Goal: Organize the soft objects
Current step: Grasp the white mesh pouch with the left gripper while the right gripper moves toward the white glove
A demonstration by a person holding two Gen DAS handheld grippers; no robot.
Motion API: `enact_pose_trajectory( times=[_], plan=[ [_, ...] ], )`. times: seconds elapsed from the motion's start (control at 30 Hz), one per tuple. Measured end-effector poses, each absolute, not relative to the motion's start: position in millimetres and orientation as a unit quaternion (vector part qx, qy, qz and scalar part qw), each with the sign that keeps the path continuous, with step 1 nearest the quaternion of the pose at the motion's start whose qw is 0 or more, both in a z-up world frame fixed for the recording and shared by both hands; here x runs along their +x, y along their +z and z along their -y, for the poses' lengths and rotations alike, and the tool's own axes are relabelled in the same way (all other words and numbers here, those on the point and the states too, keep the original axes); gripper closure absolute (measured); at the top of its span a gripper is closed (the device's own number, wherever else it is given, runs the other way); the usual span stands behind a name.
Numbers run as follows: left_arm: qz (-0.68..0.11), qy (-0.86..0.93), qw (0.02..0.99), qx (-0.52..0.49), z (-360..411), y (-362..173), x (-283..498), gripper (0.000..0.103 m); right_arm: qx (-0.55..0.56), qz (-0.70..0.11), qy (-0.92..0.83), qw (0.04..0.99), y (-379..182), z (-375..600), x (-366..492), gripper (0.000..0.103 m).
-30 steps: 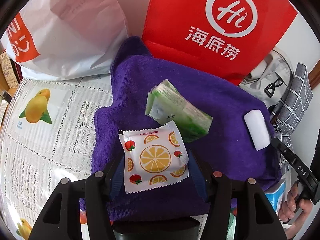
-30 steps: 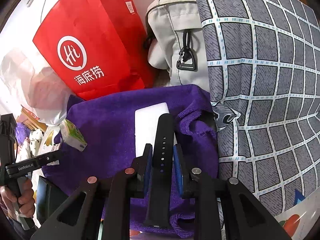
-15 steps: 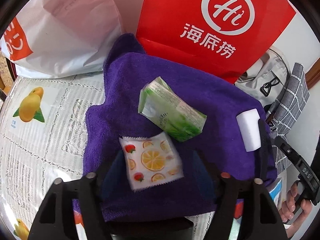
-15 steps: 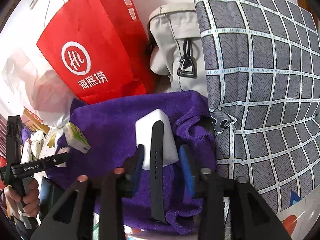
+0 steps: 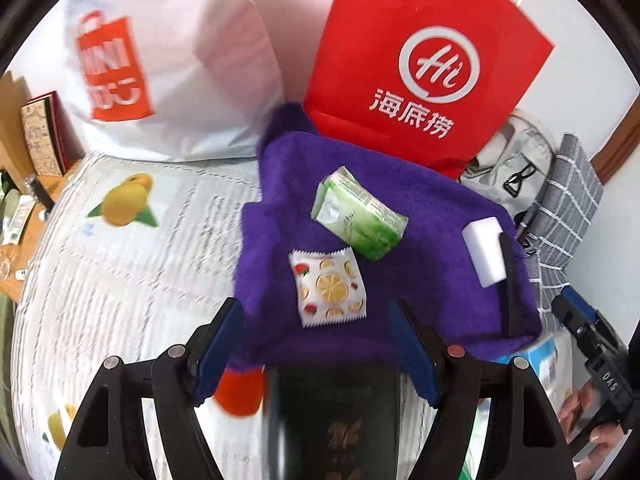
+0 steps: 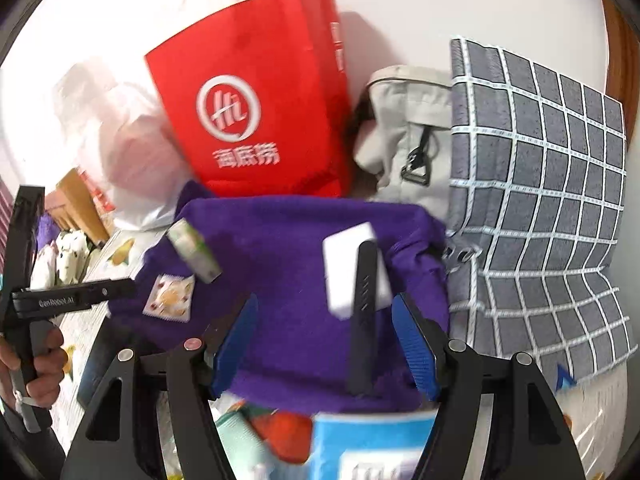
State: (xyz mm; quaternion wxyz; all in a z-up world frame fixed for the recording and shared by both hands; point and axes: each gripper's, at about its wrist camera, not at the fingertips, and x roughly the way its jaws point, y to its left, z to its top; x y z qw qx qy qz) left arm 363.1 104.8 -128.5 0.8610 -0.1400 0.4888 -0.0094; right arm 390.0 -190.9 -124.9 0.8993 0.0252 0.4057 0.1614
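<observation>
- The left gripper (image 5: 318,354) hangs with its jaws apart and nothing between them; the fruit-print packet (image 5: 328,288) lies just beyond its tips on the purple towel (image 5: 432,216).
- The right gripper (image 6: 324,346) has just been opening, and the black strap (image 6: 363,320) lies loose between its jaws, across the white sponge (image 6: 340,268).
- Farther off, a green tissue pack (image 5: 356,216), then a red bag (image 5: 420,64).

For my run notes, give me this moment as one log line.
left gripper: open, jaws just opened, fruit-print packet released on purple towel | right gripper: open, jaws just opened, black strap released
</observation>
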Motion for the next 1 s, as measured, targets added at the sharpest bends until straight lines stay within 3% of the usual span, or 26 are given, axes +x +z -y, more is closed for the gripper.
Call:
enact_pose_trajectory(
  times=[0.43, 1.0],
  plan=[
    [-0.480, -0.058, 0.867, -0.123, -99.4, -112.7, 254.0, 0.031, 0.030, -0.473, 0.184, 0.861, -147.0, 178.6, 294.8, 0.034],
    [-0.543, -0.105, 0.816, -0.168, -46.8, -182.6, 188.6, 0.030, 0.049, -0.447, 0.159, 0.879, -149.5, 213.8, 176.2, 0.035]
  ],
)
